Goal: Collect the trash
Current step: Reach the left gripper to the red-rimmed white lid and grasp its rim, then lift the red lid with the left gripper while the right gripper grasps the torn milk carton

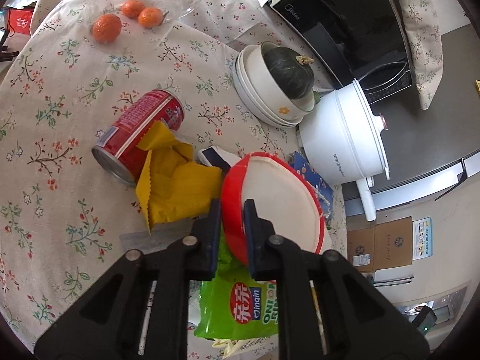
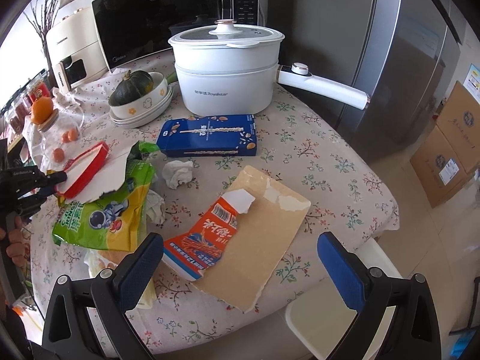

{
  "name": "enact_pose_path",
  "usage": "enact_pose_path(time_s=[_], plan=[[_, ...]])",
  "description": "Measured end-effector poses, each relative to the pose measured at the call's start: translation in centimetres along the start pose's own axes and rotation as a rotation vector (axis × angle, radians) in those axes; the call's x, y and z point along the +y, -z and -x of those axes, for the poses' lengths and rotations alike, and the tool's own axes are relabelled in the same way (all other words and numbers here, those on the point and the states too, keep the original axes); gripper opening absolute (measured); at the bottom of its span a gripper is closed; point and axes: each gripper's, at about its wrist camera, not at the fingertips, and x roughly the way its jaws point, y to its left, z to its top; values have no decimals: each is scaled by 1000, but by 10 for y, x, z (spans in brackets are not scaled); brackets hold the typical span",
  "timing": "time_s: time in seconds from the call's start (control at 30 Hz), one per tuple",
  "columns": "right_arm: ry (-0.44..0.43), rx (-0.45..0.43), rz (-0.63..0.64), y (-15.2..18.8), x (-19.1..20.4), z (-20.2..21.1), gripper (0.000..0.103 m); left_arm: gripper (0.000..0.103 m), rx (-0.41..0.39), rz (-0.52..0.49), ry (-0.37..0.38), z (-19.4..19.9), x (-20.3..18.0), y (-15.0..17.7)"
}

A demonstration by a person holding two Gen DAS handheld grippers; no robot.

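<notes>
My left gripper is shut on the rim of a red and white instant-noodle bowl, tilted on its side; it also shows in the right wrist view. A green snack bag lies under it, also seen in the right wrist view. A red can lies on its side beside a yellow wrapper. My right gripper is open above a torn orange and tan package. A blue box and crumpled tissue lie behind.
A white electric pot, stacked bowls with a dark squash, a microwave, a glass jar with oranges and a fridge. Cardboard boxes stand on the floor; a chair seat is at the table edge.
</notes>
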Motion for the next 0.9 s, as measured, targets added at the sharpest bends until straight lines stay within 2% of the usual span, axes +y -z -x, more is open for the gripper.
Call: enact_pose_path(time_s=[0.17,0.47,0.73,0.9], plan=[[21,55,-56,2,-23,-17,103,14,-48,-100,-7,21,-16,4],[-73,213,-166,19,-43,-56,92,14,-124,-208,5,63,-25,15],[-159,275,-239,35,-44,-63,91,14,-85,-283,4,76,-17,35],[-214,315,-328,46,-49,-67,89,14,-73,-320,2,81,-17,47]])
